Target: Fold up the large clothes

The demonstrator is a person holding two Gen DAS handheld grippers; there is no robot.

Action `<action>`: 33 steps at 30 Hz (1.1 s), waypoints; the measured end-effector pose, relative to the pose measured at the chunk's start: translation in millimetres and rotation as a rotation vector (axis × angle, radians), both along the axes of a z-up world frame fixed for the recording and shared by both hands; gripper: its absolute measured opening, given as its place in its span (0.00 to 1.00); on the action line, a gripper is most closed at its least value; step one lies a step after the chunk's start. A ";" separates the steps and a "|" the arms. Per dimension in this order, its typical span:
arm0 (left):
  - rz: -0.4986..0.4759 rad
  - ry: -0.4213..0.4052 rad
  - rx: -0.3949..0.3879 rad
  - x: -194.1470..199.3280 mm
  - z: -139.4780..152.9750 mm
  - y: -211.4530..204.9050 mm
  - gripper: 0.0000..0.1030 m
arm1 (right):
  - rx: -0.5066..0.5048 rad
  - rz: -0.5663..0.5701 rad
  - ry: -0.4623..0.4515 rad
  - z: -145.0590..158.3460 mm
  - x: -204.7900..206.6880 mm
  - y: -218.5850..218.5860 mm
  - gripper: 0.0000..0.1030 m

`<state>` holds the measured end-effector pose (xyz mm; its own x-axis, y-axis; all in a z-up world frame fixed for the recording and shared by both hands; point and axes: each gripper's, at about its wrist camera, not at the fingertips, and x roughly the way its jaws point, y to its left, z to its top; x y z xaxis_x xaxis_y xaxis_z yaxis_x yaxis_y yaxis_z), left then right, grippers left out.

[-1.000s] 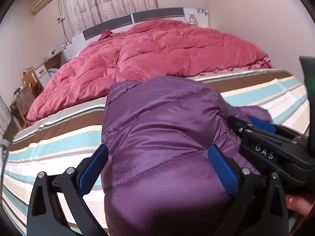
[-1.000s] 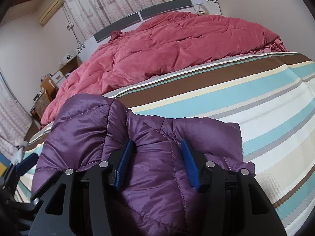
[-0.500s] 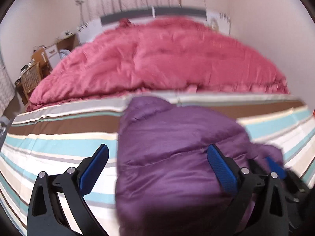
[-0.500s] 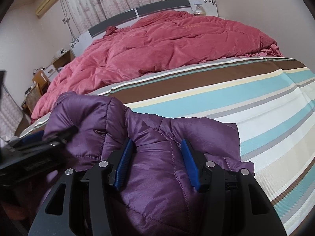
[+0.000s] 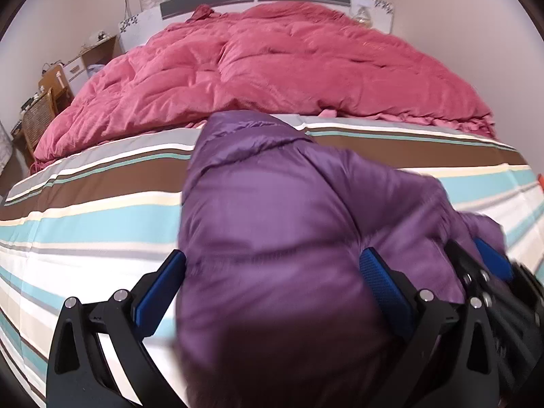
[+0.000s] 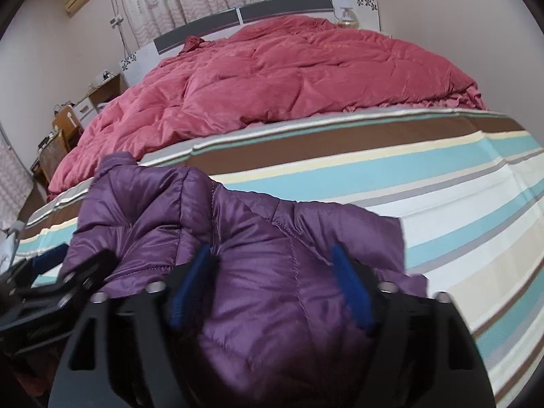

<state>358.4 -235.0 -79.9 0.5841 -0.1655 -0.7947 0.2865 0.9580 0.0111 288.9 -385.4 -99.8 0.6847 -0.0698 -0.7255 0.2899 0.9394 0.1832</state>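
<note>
At about nine o'clock in your left wrist view, the wooden furniture [image 5: 51, 98] stands against the wall beside the bed [image 5: 85, 210]. Your left gripper [image 5: 272, 285] has its jaws spread wide, one blue pad at seven o'clock lying over the striped sheet and the other at five o'clock against the cloth; the purple padded jacket [image 5: 289, 210] bulges between them, but the pads do not pinch it. The jacket lies on the striped sheet in the near half of the bed, its long axis running from six o'clock up toward twelve, with a narrower rounded end pointing at the red quilt [image 5: 289, 68] heaped across the far half. At four o'clock your right gripper [image 5: 489, 272] shows at the jacket's right edge.

In your right wrist view, your left gripper [image 6: 61, 272] sits at eight o'clock on the jacket's left edge. The jacket [image 6: 258, 238] is bunched in the lower centre, a raised end at ten o'clock pointing toward the quilt [image 6: 289, 81] and a flatter flap reaching toward three o'clock over the striped sheet [image 6: 442, 183]. Your right gripper [image 6: 268, 282] is partly closed, both blue pads pressed into a thick fold of the jacket, which puckers between them. A small lamp [image 6: 346, 17] stands by the headboard at one o'clock.
</note>
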 end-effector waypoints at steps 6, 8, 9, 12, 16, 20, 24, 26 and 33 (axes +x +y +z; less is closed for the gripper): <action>-0.026 -0.031 -0.140 -43.5 16.9 41.3 0.98 | 0.024 -0.018 -0.042 20.1 -42.0 0.2 0.77; -0.023 -0.038 -0.165 -56.7 18.0 51.5 0.98 | 0.037 -0.028 -0.062 24.2 -63.2 -1.7 0.77; -0.027 -0.040 -0.188 -63.7 18.5 57.1 0.98 | 0.042 -0.035 -0.070 26.4 -71.6 -2.4 0.77; -0.032 -0.023 -0.220 -78.1 17.9 70.4 0.98 | 0.051 -0.051 -0.075 28.2 -94.5 -3.8 0.81; -0.041 -0.006 -0.239 -95.3 17.3 82.7 0.98 | 0.113 -0.092 -0.018 7.8 -111.6 -11.2 0.81; -0.088 -0.037 -0.105 -100.8 -2.2 74.8 0.98 | 0.278 -0.124 0.013 -27.8 -113.1 -26.0 0.82; -0.096 -0.005 -0.120 -97.9 3.9 78.1 0.98 | 0.284 -0.094 0.025 -20.5 -111.9 -25.8 0.82; -0.107 0.008 -0.177 -97.9 10.1 84.0 0.98 | 0.307 -0.060 0.042 -21.3 -105.9 -26.6 0.82; -0.100 0.215 -0.445 -84.0 -13.0 98.9 0.98 | 0.437 0.005 0.053 -33.9 -90.6 -35.4 0.81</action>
